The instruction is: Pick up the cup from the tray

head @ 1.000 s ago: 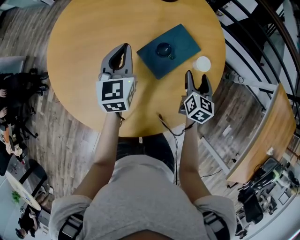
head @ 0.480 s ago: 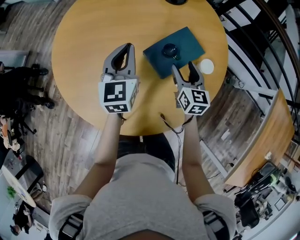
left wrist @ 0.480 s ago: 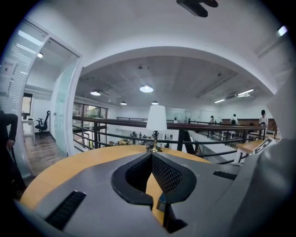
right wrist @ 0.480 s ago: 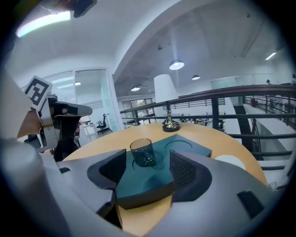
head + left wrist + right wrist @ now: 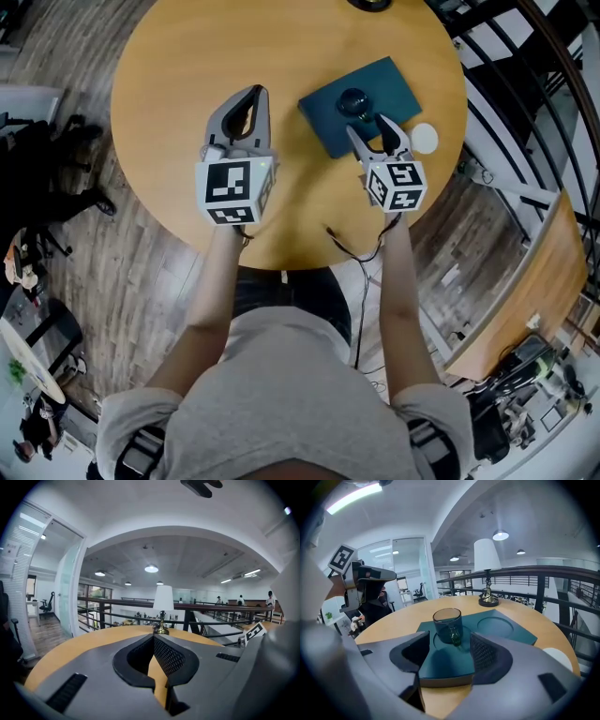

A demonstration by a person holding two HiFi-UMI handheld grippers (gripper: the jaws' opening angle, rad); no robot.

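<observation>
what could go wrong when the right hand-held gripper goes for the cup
The cup has its handle turned toward the open right hand-held gripper; a jaw may catch it and twist or tip the cup. The cup looks like smooth glass, so a shallow grip could slip. It sits in a round recess of the tray, which nothing holds down; a sideways pull might drag the tray.

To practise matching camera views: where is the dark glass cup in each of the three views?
Head view: dark glass cup, upper right of centre, on the teal tray.
Left gripper view: not in it.
Right gripper view: the cup at centre, on the tray.
Shared landmark: the round wooden table, in all three.
</observation>
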